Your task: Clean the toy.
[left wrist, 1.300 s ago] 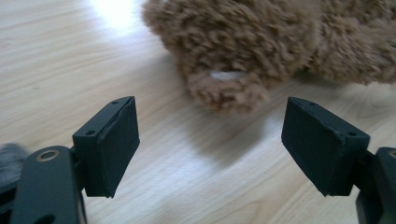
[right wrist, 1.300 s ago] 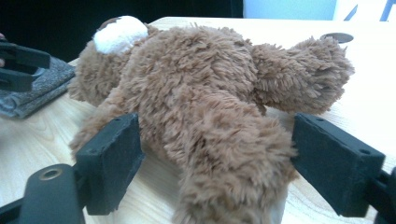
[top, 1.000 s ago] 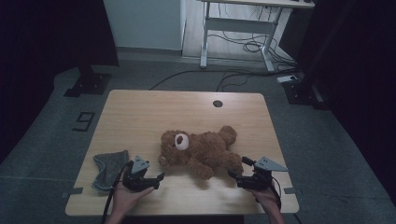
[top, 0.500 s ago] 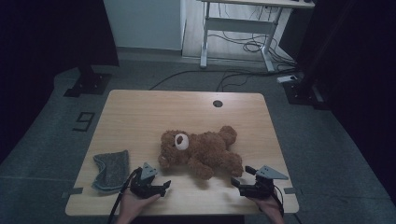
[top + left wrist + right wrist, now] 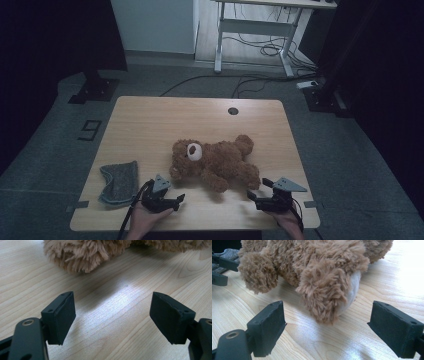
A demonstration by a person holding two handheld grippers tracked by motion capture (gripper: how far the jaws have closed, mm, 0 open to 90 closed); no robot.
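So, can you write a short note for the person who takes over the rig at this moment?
Left tool: open, holds nothing, low over the table, just in front of the teddy bear.
Right tool: open, holds nothing, aimed at the bear's nearest paw.
The bear lies on the middle of the table; the grey cloth lies beside the left tool.
Done: nothing gripped yet.
Left: probably to close on the bear and handle it.

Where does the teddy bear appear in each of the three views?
High view: the teddy bear lies near the middle of the table, between and beyond the two grippers.
Left gripper view: a furry part of it sits at the top edge, beyond the open jaws.
Right gripper view: it spans the upper half, one foot nearest the jaws.
Shared landmark: the light wooden tabletop under the bear.
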